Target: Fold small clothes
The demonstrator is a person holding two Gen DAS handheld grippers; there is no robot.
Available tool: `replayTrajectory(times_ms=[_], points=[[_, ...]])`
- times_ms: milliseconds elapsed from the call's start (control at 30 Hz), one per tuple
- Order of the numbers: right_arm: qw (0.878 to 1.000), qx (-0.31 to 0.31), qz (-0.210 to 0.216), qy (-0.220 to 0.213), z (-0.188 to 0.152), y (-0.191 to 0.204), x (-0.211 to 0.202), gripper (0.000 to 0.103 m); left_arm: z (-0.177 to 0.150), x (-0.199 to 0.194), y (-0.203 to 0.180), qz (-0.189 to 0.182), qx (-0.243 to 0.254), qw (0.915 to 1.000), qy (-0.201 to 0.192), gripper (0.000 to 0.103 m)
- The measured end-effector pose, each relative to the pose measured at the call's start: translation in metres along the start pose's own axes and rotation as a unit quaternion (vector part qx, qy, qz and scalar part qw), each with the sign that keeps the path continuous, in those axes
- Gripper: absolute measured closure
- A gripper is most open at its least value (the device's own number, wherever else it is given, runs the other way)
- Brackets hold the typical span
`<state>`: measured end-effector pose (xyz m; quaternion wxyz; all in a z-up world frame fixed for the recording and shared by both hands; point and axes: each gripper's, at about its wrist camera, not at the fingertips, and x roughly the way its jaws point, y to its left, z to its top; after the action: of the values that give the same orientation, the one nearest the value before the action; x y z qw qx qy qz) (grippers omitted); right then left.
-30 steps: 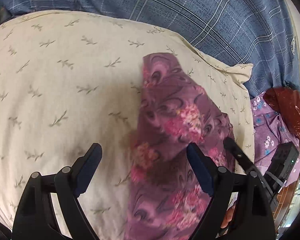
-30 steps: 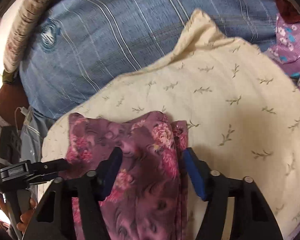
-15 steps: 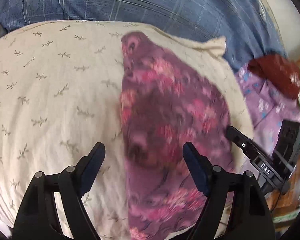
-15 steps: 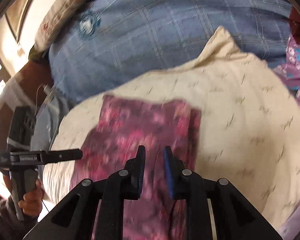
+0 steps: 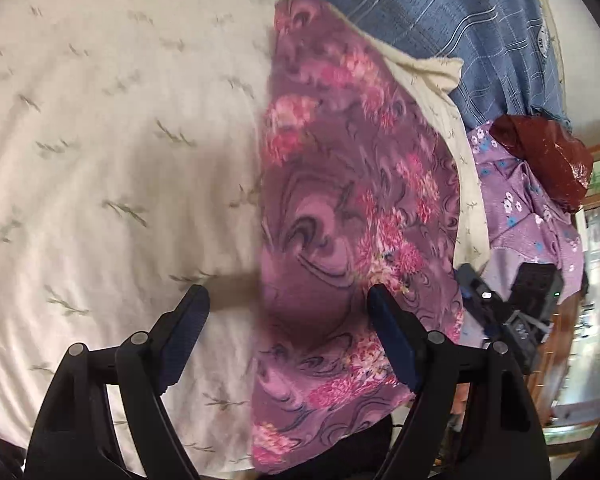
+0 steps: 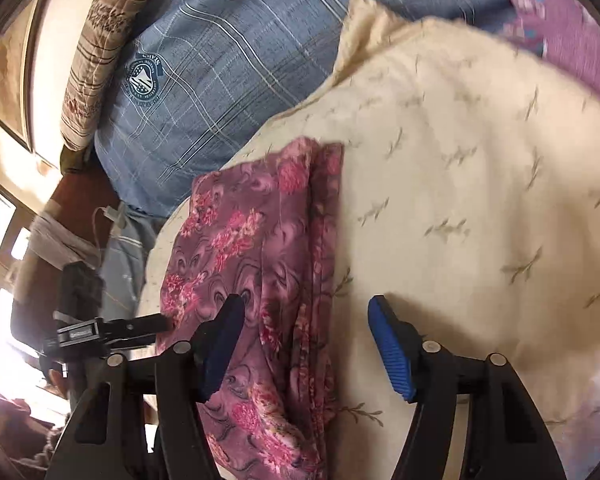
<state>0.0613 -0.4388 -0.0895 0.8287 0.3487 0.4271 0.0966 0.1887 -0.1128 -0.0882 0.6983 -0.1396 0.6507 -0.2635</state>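
Note:
A purple cloth with pink flowers (image 5: 348, 216) lies folded in a long strip on a cream pillow (image 5: 120, 160). It also shows in the right wrist view (image 6: 256, 264), with its folded edge running down the pillow (image 6: 480, 208). My left gripper (image 5: 288, 312) is open and empty above the near part of the cloth. My right gripper (image 6: 306, 320) is open and empty, straddling the cloth's right edge. Each gripper shows in the other's view: the right one (image 5: 496, 308) and the left one (image 6: 112, 328).
A blue plaid blanket (image 5: 440, 12) lies behind the pillow, also in the right wrist view (image 6: 228, 60). A lilac flowered garment (image 5: 532, 216) and a dark red bundle (image 5: 544, 152) lie to the right. A striped brown cushion (image 6: 100, 44) stands at the wall.
My right gripper was shut half a second ago and has opened, letting go of the cloth. The cloth now lies flatter on the pillow. My left gripper stayed open and drew back a little.

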Motion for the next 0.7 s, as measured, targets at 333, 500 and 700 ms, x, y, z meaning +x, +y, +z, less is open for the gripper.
replayTrajectory(times_ms=[333,500,700], points=[[0.996,0.007,0.084,0.032,-0.005,-0.001,0.033,0.071,0.006,0.016,-0.023,-0.05,-0.002,0.9987,0.003,0.02],[0.999,-0.043,0.021,0.023,-0.011,0.029,0.028,0.074,-0.009,0.001,-0.038,0.013,0.044,0.998,-0.044,0.063],[0.998,-0.063,0.011,0.016,-0.01,0.064,0.02,0.077,-0.022,-0.031,-0.048,0.05,0.095,0.9895,-0.097,0.072]])
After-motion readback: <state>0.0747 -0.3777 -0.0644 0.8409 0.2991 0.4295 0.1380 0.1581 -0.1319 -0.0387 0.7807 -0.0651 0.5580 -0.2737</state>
